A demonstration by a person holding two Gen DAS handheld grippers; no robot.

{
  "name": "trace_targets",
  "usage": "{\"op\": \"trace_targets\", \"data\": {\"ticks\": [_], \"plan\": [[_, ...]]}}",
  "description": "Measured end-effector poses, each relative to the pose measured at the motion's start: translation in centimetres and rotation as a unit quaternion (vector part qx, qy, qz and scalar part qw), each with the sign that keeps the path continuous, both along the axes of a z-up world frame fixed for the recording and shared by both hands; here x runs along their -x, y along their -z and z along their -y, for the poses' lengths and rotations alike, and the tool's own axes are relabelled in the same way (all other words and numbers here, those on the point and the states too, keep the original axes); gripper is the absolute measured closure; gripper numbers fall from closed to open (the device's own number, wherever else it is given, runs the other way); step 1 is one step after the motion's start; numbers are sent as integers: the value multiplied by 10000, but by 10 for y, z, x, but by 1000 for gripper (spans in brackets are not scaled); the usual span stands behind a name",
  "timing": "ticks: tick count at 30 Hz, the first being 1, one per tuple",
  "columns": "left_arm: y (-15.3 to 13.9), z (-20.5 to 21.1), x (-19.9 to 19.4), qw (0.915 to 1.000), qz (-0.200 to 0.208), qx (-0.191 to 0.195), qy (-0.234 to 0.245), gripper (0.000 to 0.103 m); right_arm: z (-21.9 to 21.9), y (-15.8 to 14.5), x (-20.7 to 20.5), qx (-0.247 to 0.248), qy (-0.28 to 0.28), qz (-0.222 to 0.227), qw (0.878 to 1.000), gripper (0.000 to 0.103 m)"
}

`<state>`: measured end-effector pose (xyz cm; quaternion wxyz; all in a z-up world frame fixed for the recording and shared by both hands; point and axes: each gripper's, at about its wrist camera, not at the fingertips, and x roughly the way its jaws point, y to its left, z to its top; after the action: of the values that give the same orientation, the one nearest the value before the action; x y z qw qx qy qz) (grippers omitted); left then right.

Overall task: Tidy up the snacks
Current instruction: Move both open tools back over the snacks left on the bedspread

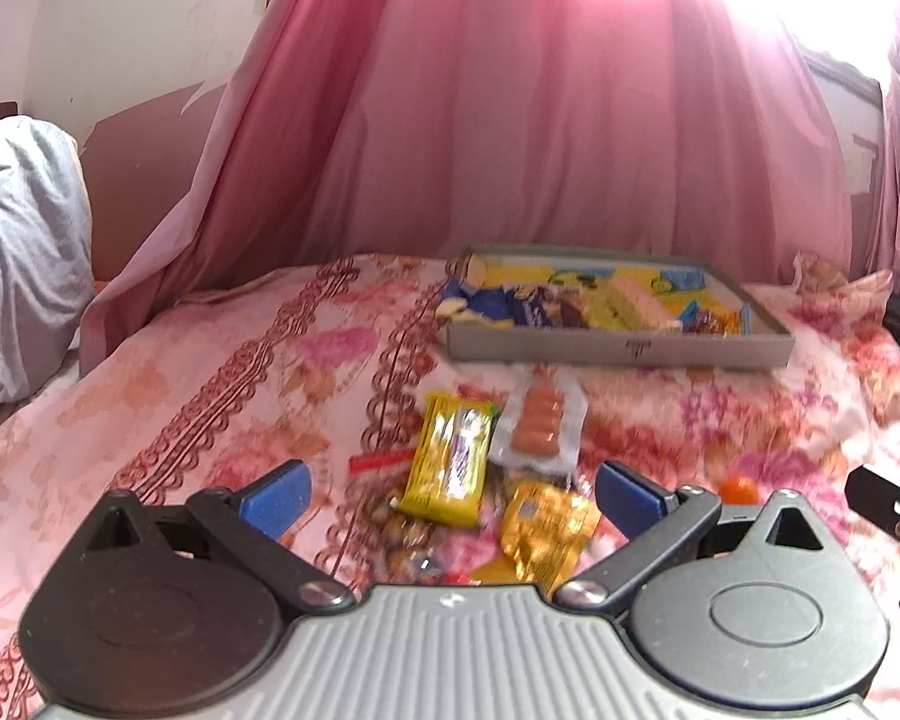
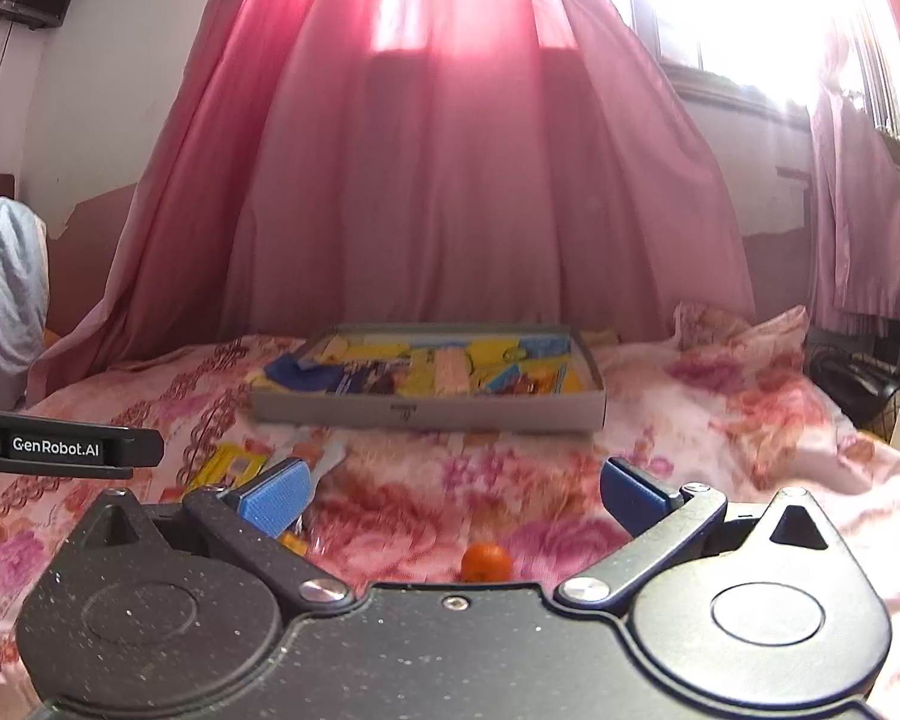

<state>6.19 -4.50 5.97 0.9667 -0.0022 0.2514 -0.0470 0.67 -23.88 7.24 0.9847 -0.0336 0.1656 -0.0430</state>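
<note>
Left gripper (image 1: 450, 495): hovering low over the flowered pink bedsheet (image 1: 180, 372), the 2 blue-padded fingers (image 1: 276, 498) spread wide, gripping nothing.
Between the left fingers: lying flat, a yellow rectangular foil snack pack with purple print (image 1: 450, 462), a clear plastic packet of small orange-brown sausages (image 1: 537, 429) just beside it on the right, a crumpled golden foil wrapper (image 1: 546, 531) nearer the gripper body.
Also near: lying left of the yellow pack, a thin red stick-shaped packet (image 1: 381, 461).
Right gripper (image 2: 453, 495): hovering over the same sheet, fingers spread wide, holding nothing.
Small round orange fruit (image 2: 486, 561): resting on the sheet between the right fingers, close to the gripper body, touching neither finger.
Shallow grey cardboard tray (image 2: 426, 414): sitting further back on the bed, already holding several yellow and blue snack packs, well apart from both grippers.
Background: hanging behind the bed, a pink curtain (image 2: 450, 180).
</note>
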Motion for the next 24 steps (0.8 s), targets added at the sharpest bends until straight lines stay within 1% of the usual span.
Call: {"op": "trace_targets", "data": {"ticks": [7, 12, 16, 24], "plan": [[20, -15, 8, 9993, -342, -96, -91, 0, -9, 14, 7, -74, -51, -282, 9996, 1], [34, -25, 10, 9977, -588, -222, -238, 0, -17, 25, 7, -79, -180, -514, 9985, 1], [43, -30, 11, 9962, -766, -248, -316, 0, -21, 35, 4, -88, -293, -724, 9969, 1], [46, -32, 5, 9951, -930, -178, -294, 0, -25, 53, -4, -110, -399, -1040, 9937, 1]]}}
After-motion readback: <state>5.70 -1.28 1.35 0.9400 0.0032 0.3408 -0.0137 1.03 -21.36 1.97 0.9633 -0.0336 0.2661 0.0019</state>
